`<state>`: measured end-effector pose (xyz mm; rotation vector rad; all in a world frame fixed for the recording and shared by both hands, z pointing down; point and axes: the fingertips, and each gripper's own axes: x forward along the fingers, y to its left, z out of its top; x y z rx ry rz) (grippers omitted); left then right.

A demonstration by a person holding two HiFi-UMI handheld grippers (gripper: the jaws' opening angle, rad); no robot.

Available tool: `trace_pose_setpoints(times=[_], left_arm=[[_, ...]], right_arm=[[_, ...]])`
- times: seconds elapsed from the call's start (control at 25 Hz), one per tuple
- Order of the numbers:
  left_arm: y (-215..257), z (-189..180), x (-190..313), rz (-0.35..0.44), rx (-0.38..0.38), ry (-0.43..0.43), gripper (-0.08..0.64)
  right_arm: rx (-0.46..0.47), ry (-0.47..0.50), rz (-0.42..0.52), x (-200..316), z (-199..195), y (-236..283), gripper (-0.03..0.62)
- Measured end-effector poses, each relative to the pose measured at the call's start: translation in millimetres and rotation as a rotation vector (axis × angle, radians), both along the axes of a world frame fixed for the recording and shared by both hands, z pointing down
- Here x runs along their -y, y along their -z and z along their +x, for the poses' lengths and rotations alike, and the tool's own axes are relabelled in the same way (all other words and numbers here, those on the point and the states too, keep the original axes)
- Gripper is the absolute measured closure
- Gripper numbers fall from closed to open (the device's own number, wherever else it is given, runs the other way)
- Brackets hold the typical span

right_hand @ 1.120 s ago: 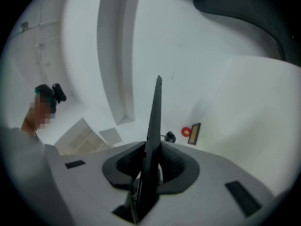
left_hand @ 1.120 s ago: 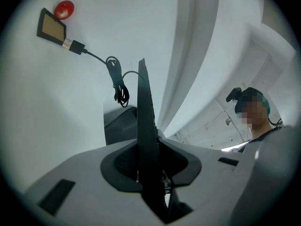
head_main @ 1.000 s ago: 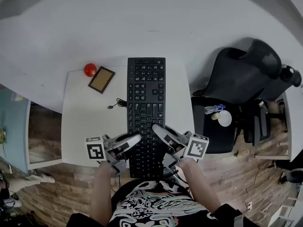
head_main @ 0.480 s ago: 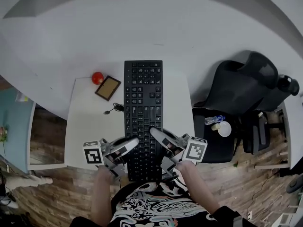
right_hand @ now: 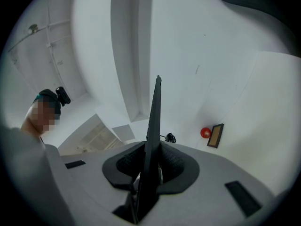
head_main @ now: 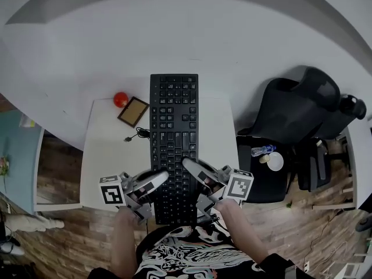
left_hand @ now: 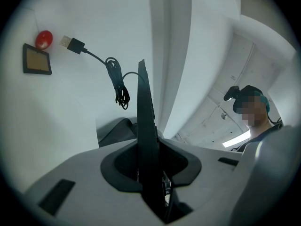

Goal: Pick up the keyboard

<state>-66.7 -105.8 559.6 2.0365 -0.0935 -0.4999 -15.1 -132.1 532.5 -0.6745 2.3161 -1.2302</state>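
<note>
Below me stands a small white table (head_main: 107, 156) on a plank floor (head_main: 58, 156). A little brown-framed board (head_main: 133, 111) lies flat near its far left corner. A red ball (head_main: 120, 99) sits just beside the board's far left corner, on the side away from me. Nearer to me than the board, the keyboard cable (head_main: 139, 133) shows as a small coil with its plug end loose; I cannot tell whether it rests on the top.

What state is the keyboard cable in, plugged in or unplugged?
Unplugged: the keyboard cable ends in a USB plug whose bare metal end sits in no socket.
</note>
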Motion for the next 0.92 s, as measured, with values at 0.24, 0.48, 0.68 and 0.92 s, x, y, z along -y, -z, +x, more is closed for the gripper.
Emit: trace_pose_setpoints(times=[0.24, 0.48, 0.68, 0.92], left_arm=[[-1.5, 0.2, -0.2, -0.004, 0.002, 0.002, 0.465], [0.6, 0.8, -0.5, -0.006, -0.002, 0.004, 0.464], [-1.7, 2.6, 0.0, -0.014, -0.001, -0.001, 0.464], [-3.1, 3.0, 1.8, -0.018, -0.003, -0.004, 0.465]], right_arm=[[-0.001, 0.004, -0.001, 0.0, -0.3, -1.1, 0.494], [0.001, 0.007, -0.002, -0.3, 0.3, 0.0, 0.494], [-0.002, 0.008, -0.007, 0.0, 1.1, -2.0, 0.495], [-0.009, 0.011, -0.013, 2.0, 0.3, -2.1, 0.494]])
